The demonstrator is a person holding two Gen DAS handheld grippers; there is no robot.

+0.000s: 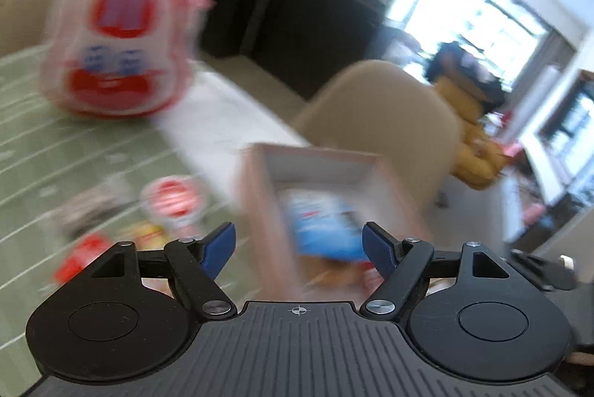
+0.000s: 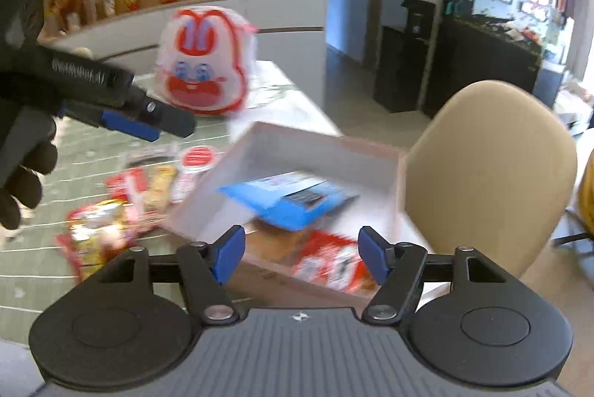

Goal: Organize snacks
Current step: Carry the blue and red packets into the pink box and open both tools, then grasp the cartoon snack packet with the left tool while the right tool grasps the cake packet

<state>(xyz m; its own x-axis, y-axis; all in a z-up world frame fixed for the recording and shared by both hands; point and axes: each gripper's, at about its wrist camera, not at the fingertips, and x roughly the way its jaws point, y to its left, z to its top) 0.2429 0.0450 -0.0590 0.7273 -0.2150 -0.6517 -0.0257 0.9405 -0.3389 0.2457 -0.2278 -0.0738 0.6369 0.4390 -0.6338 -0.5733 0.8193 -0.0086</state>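
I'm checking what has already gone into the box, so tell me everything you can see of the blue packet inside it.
The blue packet is a flat, glossy pouch, bright blue with a white patch and a dark printed panel; motion blur hides the lettering. It lies tilted inside the box, over a brownish item, with a red-and-white packet nearer the camera. Neither gripper touches it. In the left wrist view it shows again, blurred, between the open fingers.

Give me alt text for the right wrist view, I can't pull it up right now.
The right tongs hang open and empty over a shallow box holding a blue packet and a red packet. More snack packets lie loose on the green tablecloth to the left, behind them a white bag with a red cartoon face. The left tongs reach in from the left.
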